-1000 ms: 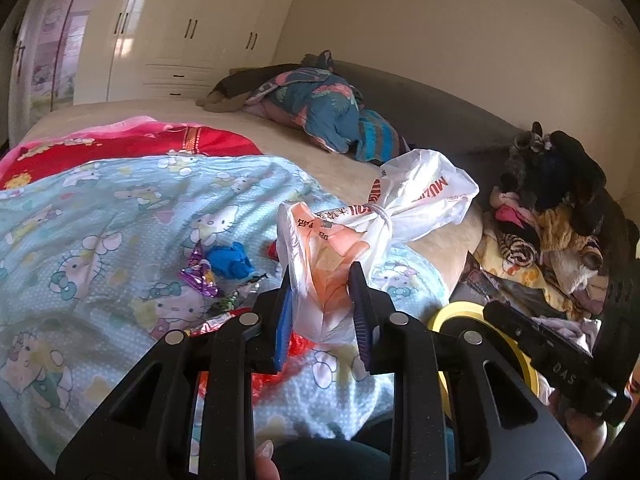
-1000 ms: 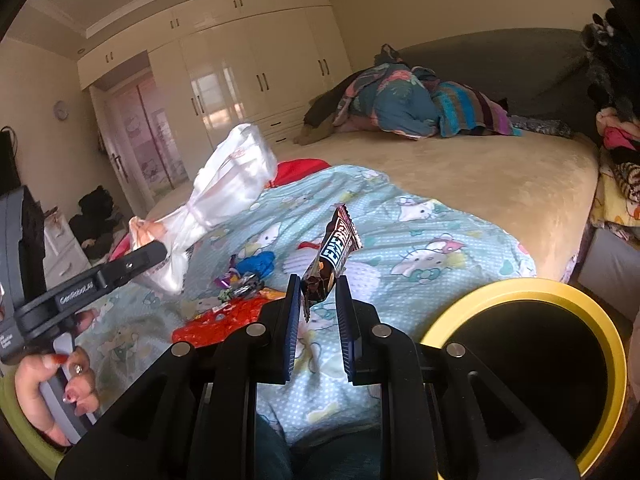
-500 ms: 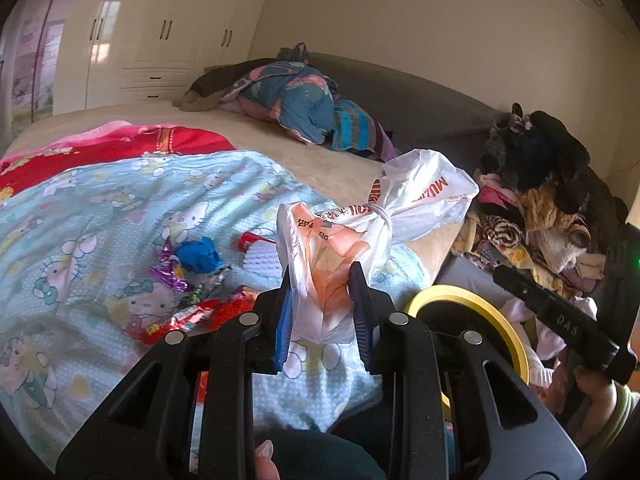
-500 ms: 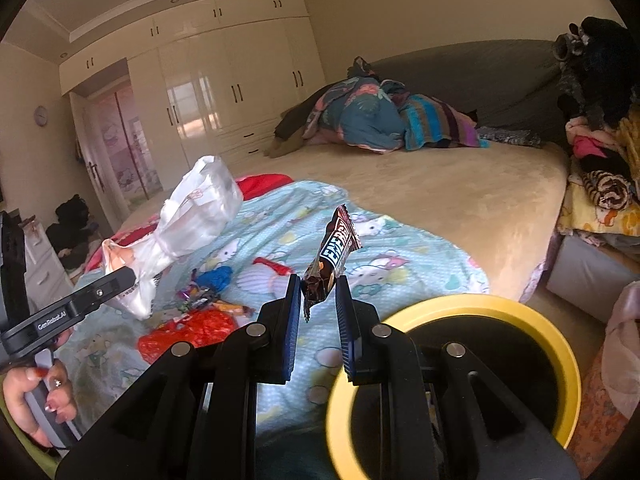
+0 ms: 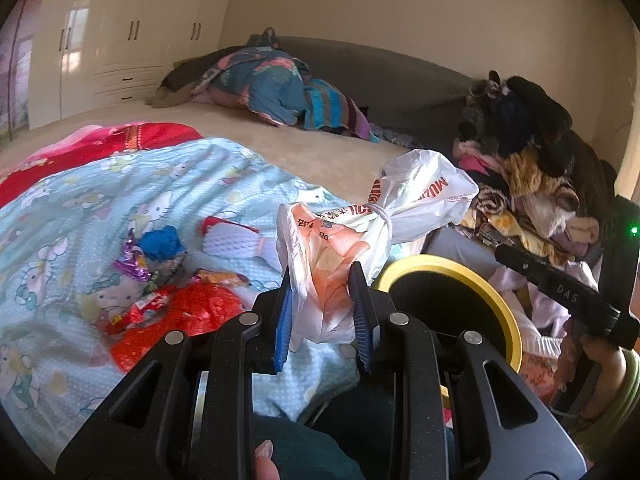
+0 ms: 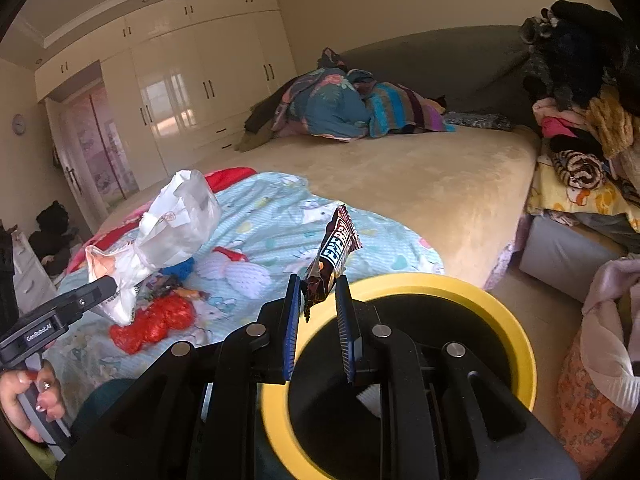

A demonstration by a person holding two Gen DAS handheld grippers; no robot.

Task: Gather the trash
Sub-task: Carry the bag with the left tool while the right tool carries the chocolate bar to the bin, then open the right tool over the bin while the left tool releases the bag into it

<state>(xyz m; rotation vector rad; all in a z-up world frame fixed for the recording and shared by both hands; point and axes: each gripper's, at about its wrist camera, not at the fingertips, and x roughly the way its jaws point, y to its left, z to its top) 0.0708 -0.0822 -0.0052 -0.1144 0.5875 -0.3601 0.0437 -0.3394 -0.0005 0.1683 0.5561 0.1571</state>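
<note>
My left gripper [image 5: 320, 312] is shut on a knotted white and orange plastic bag [image 5: 360, 236], held above the bed's edge just left of the yellow-rimmed bin [image 5: 472, 280]. The same bag [image 6: 160, 236] shows at the left of the right wrist view, in the other gripper's tip. My right gripper [image 6: 318, 308] is shut on the lower end of a brown snack bar wrapper [image 6: 334, 256], which stands up over the near left rim of the bin [image 6: 480, 292]. Loose trash lies on the blue cartoon blanket: a red foil wrapper [image 5: 188, 316], a purple foil scrap [image 5: 132, 264], a blue crumpled piece [image 5: 162, 242].
A white mesh piece [image 5: 236, 240] lies on the blanket [image 5: 100, 184] beside the trash. A heap of clothes and soft toys [image 5: 532, 172] rises right of the bin. Bedding [image 6: 344, 108] is piled at the bed's far end, with white wardrobes [image 6: 192, 84] behind.
Both grippers swung right with their loads. The bin has come further into both views and now lies under the right gripper's fingers; the blanket's trash slid left.
</note>
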